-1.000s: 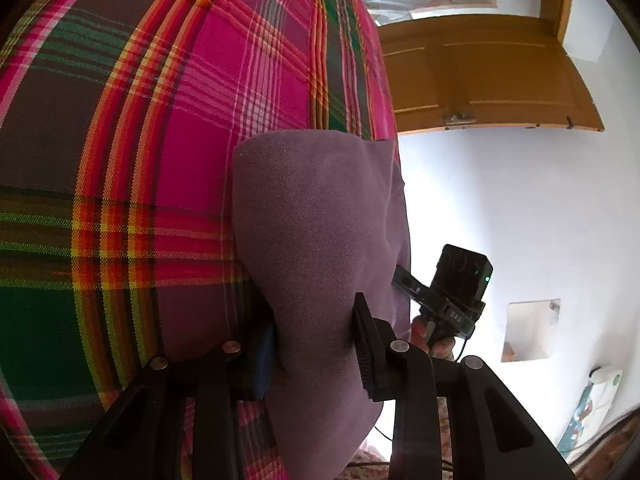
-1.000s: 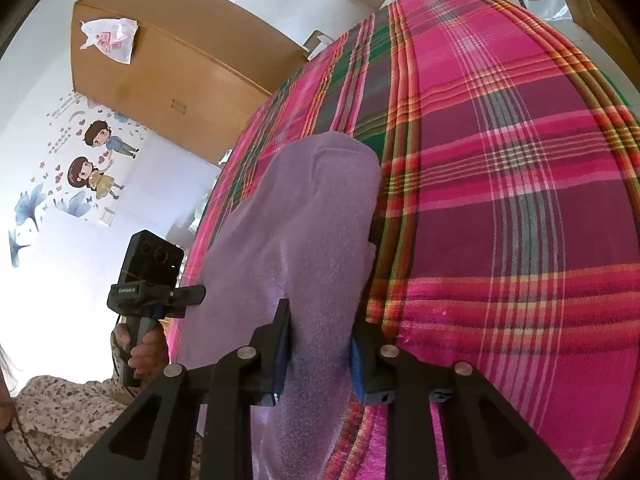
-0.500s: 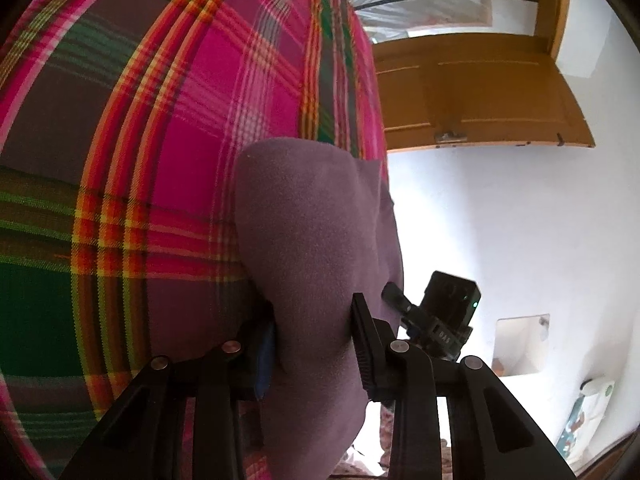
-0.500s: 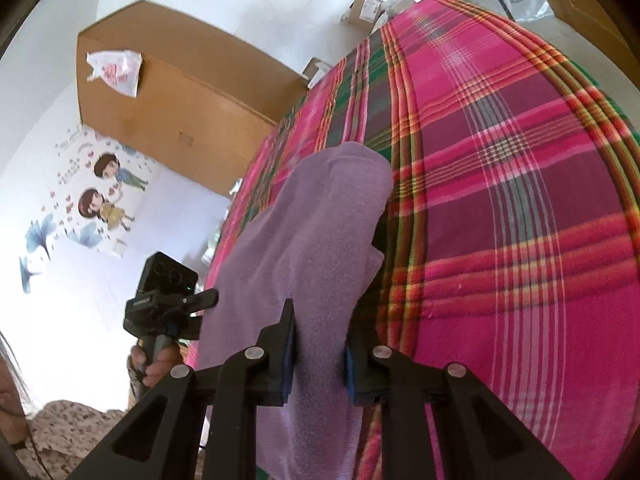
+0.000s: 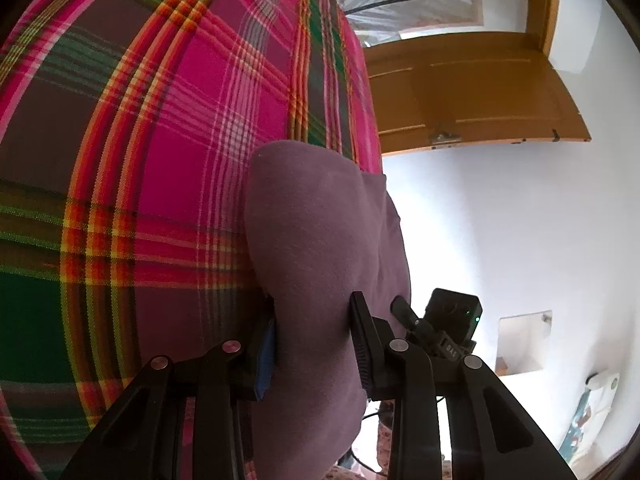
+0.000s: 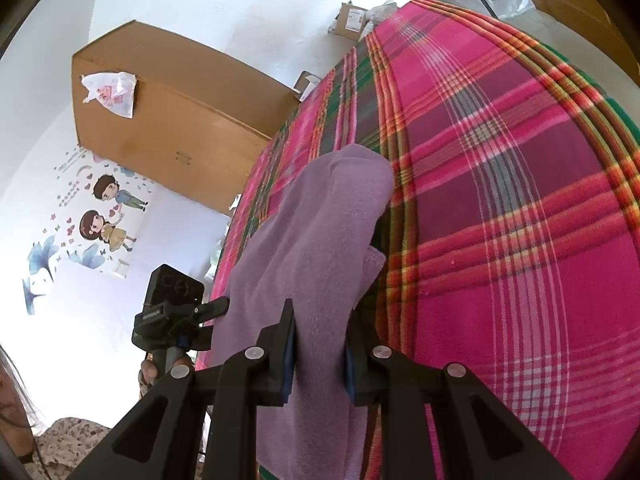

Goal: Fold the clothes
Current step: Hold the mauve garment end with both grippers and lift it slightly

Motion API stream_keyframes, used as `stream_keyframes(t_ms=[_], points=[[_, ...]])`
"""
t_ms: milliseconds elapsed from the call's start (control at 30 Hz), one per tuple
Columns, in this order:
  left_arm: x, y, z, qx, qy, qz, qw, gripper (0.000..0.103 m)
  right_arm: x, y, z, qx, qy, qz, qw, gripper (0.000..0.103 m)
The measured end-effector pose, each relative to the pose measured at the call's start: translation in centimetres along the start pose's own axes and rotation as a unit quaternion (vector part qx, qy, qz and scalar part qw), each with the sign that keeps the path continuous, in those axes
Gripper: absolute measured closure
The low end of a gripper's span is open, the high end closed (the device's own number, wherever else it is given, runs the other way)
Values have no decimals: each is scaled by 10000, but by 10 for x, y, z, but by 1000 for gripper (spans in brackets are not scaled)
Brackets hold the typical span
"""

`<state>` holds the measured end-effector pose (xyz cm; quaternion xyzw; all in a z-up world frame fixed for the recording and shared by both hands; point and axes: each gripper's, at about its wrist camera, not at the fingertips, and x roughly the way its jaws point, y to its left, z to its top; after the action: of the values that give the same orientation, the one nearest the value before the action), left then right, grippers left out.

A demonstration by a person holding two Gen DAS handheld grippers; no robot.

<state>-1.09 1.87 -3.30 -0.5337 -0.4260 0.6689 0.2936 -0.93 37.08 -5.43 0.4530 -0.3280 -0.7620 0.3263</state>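
Note:
A purple fleece garment hangs bunched between both grippers above a bed with a pink plaid cover. My left gripper is shut on one end of the garment, the cloth filling the gap between its fingers. In the right wrist view the same purple garment runs up and away, and my right gripper is shut on its other end. Each view shows the other gripper's handle and camera: the right one, and the left one with a hand on its grip.
The plaid cover fills the right side of the right wrist view. A wooden wardrobe with a plastic bag on it stands by a wall with cartoon stickers. A wooden door and white wall lie beyond the bed's edge.
Both grippers have lifted and tilted back with the garment still held, so more wall and wardrobe show. The other gripper sits lower in each view.

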Motion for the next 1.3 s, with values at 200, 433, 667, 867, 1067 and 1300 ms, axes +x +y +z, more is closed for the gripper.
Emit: stream_keyframes(t_ms=[200, 433, 667, 867, 1067, 1300], points=[[15, 1, 11, -37, 35, 9, 10000, 67, 4, -2, -2, 115, -49, -44, 9999, 83], [20, -5, 26, -1, -46, -27, 10000, 70, -2, 4, -5, 168, -147, 4, 9997, 83], [20, -14, 35, 93, -181, -188, 9996, 71, -3, 25, -1, 44, -198, 157, 9997, 83], [11, -19, 48, 156, -353, -232, 9990, 71, 6, 40, 4, -69, -150, 224, 9996, 83], [1, -16, 56, 110, -523, -207, 9984, 71, 24, 50, 9, -110, -39, 279, 9995, 83], [-11, -12, 65, 79, -664, -81, 9977, 71, 41, 52, 8, -119, 86, 320, 9994, 83]])
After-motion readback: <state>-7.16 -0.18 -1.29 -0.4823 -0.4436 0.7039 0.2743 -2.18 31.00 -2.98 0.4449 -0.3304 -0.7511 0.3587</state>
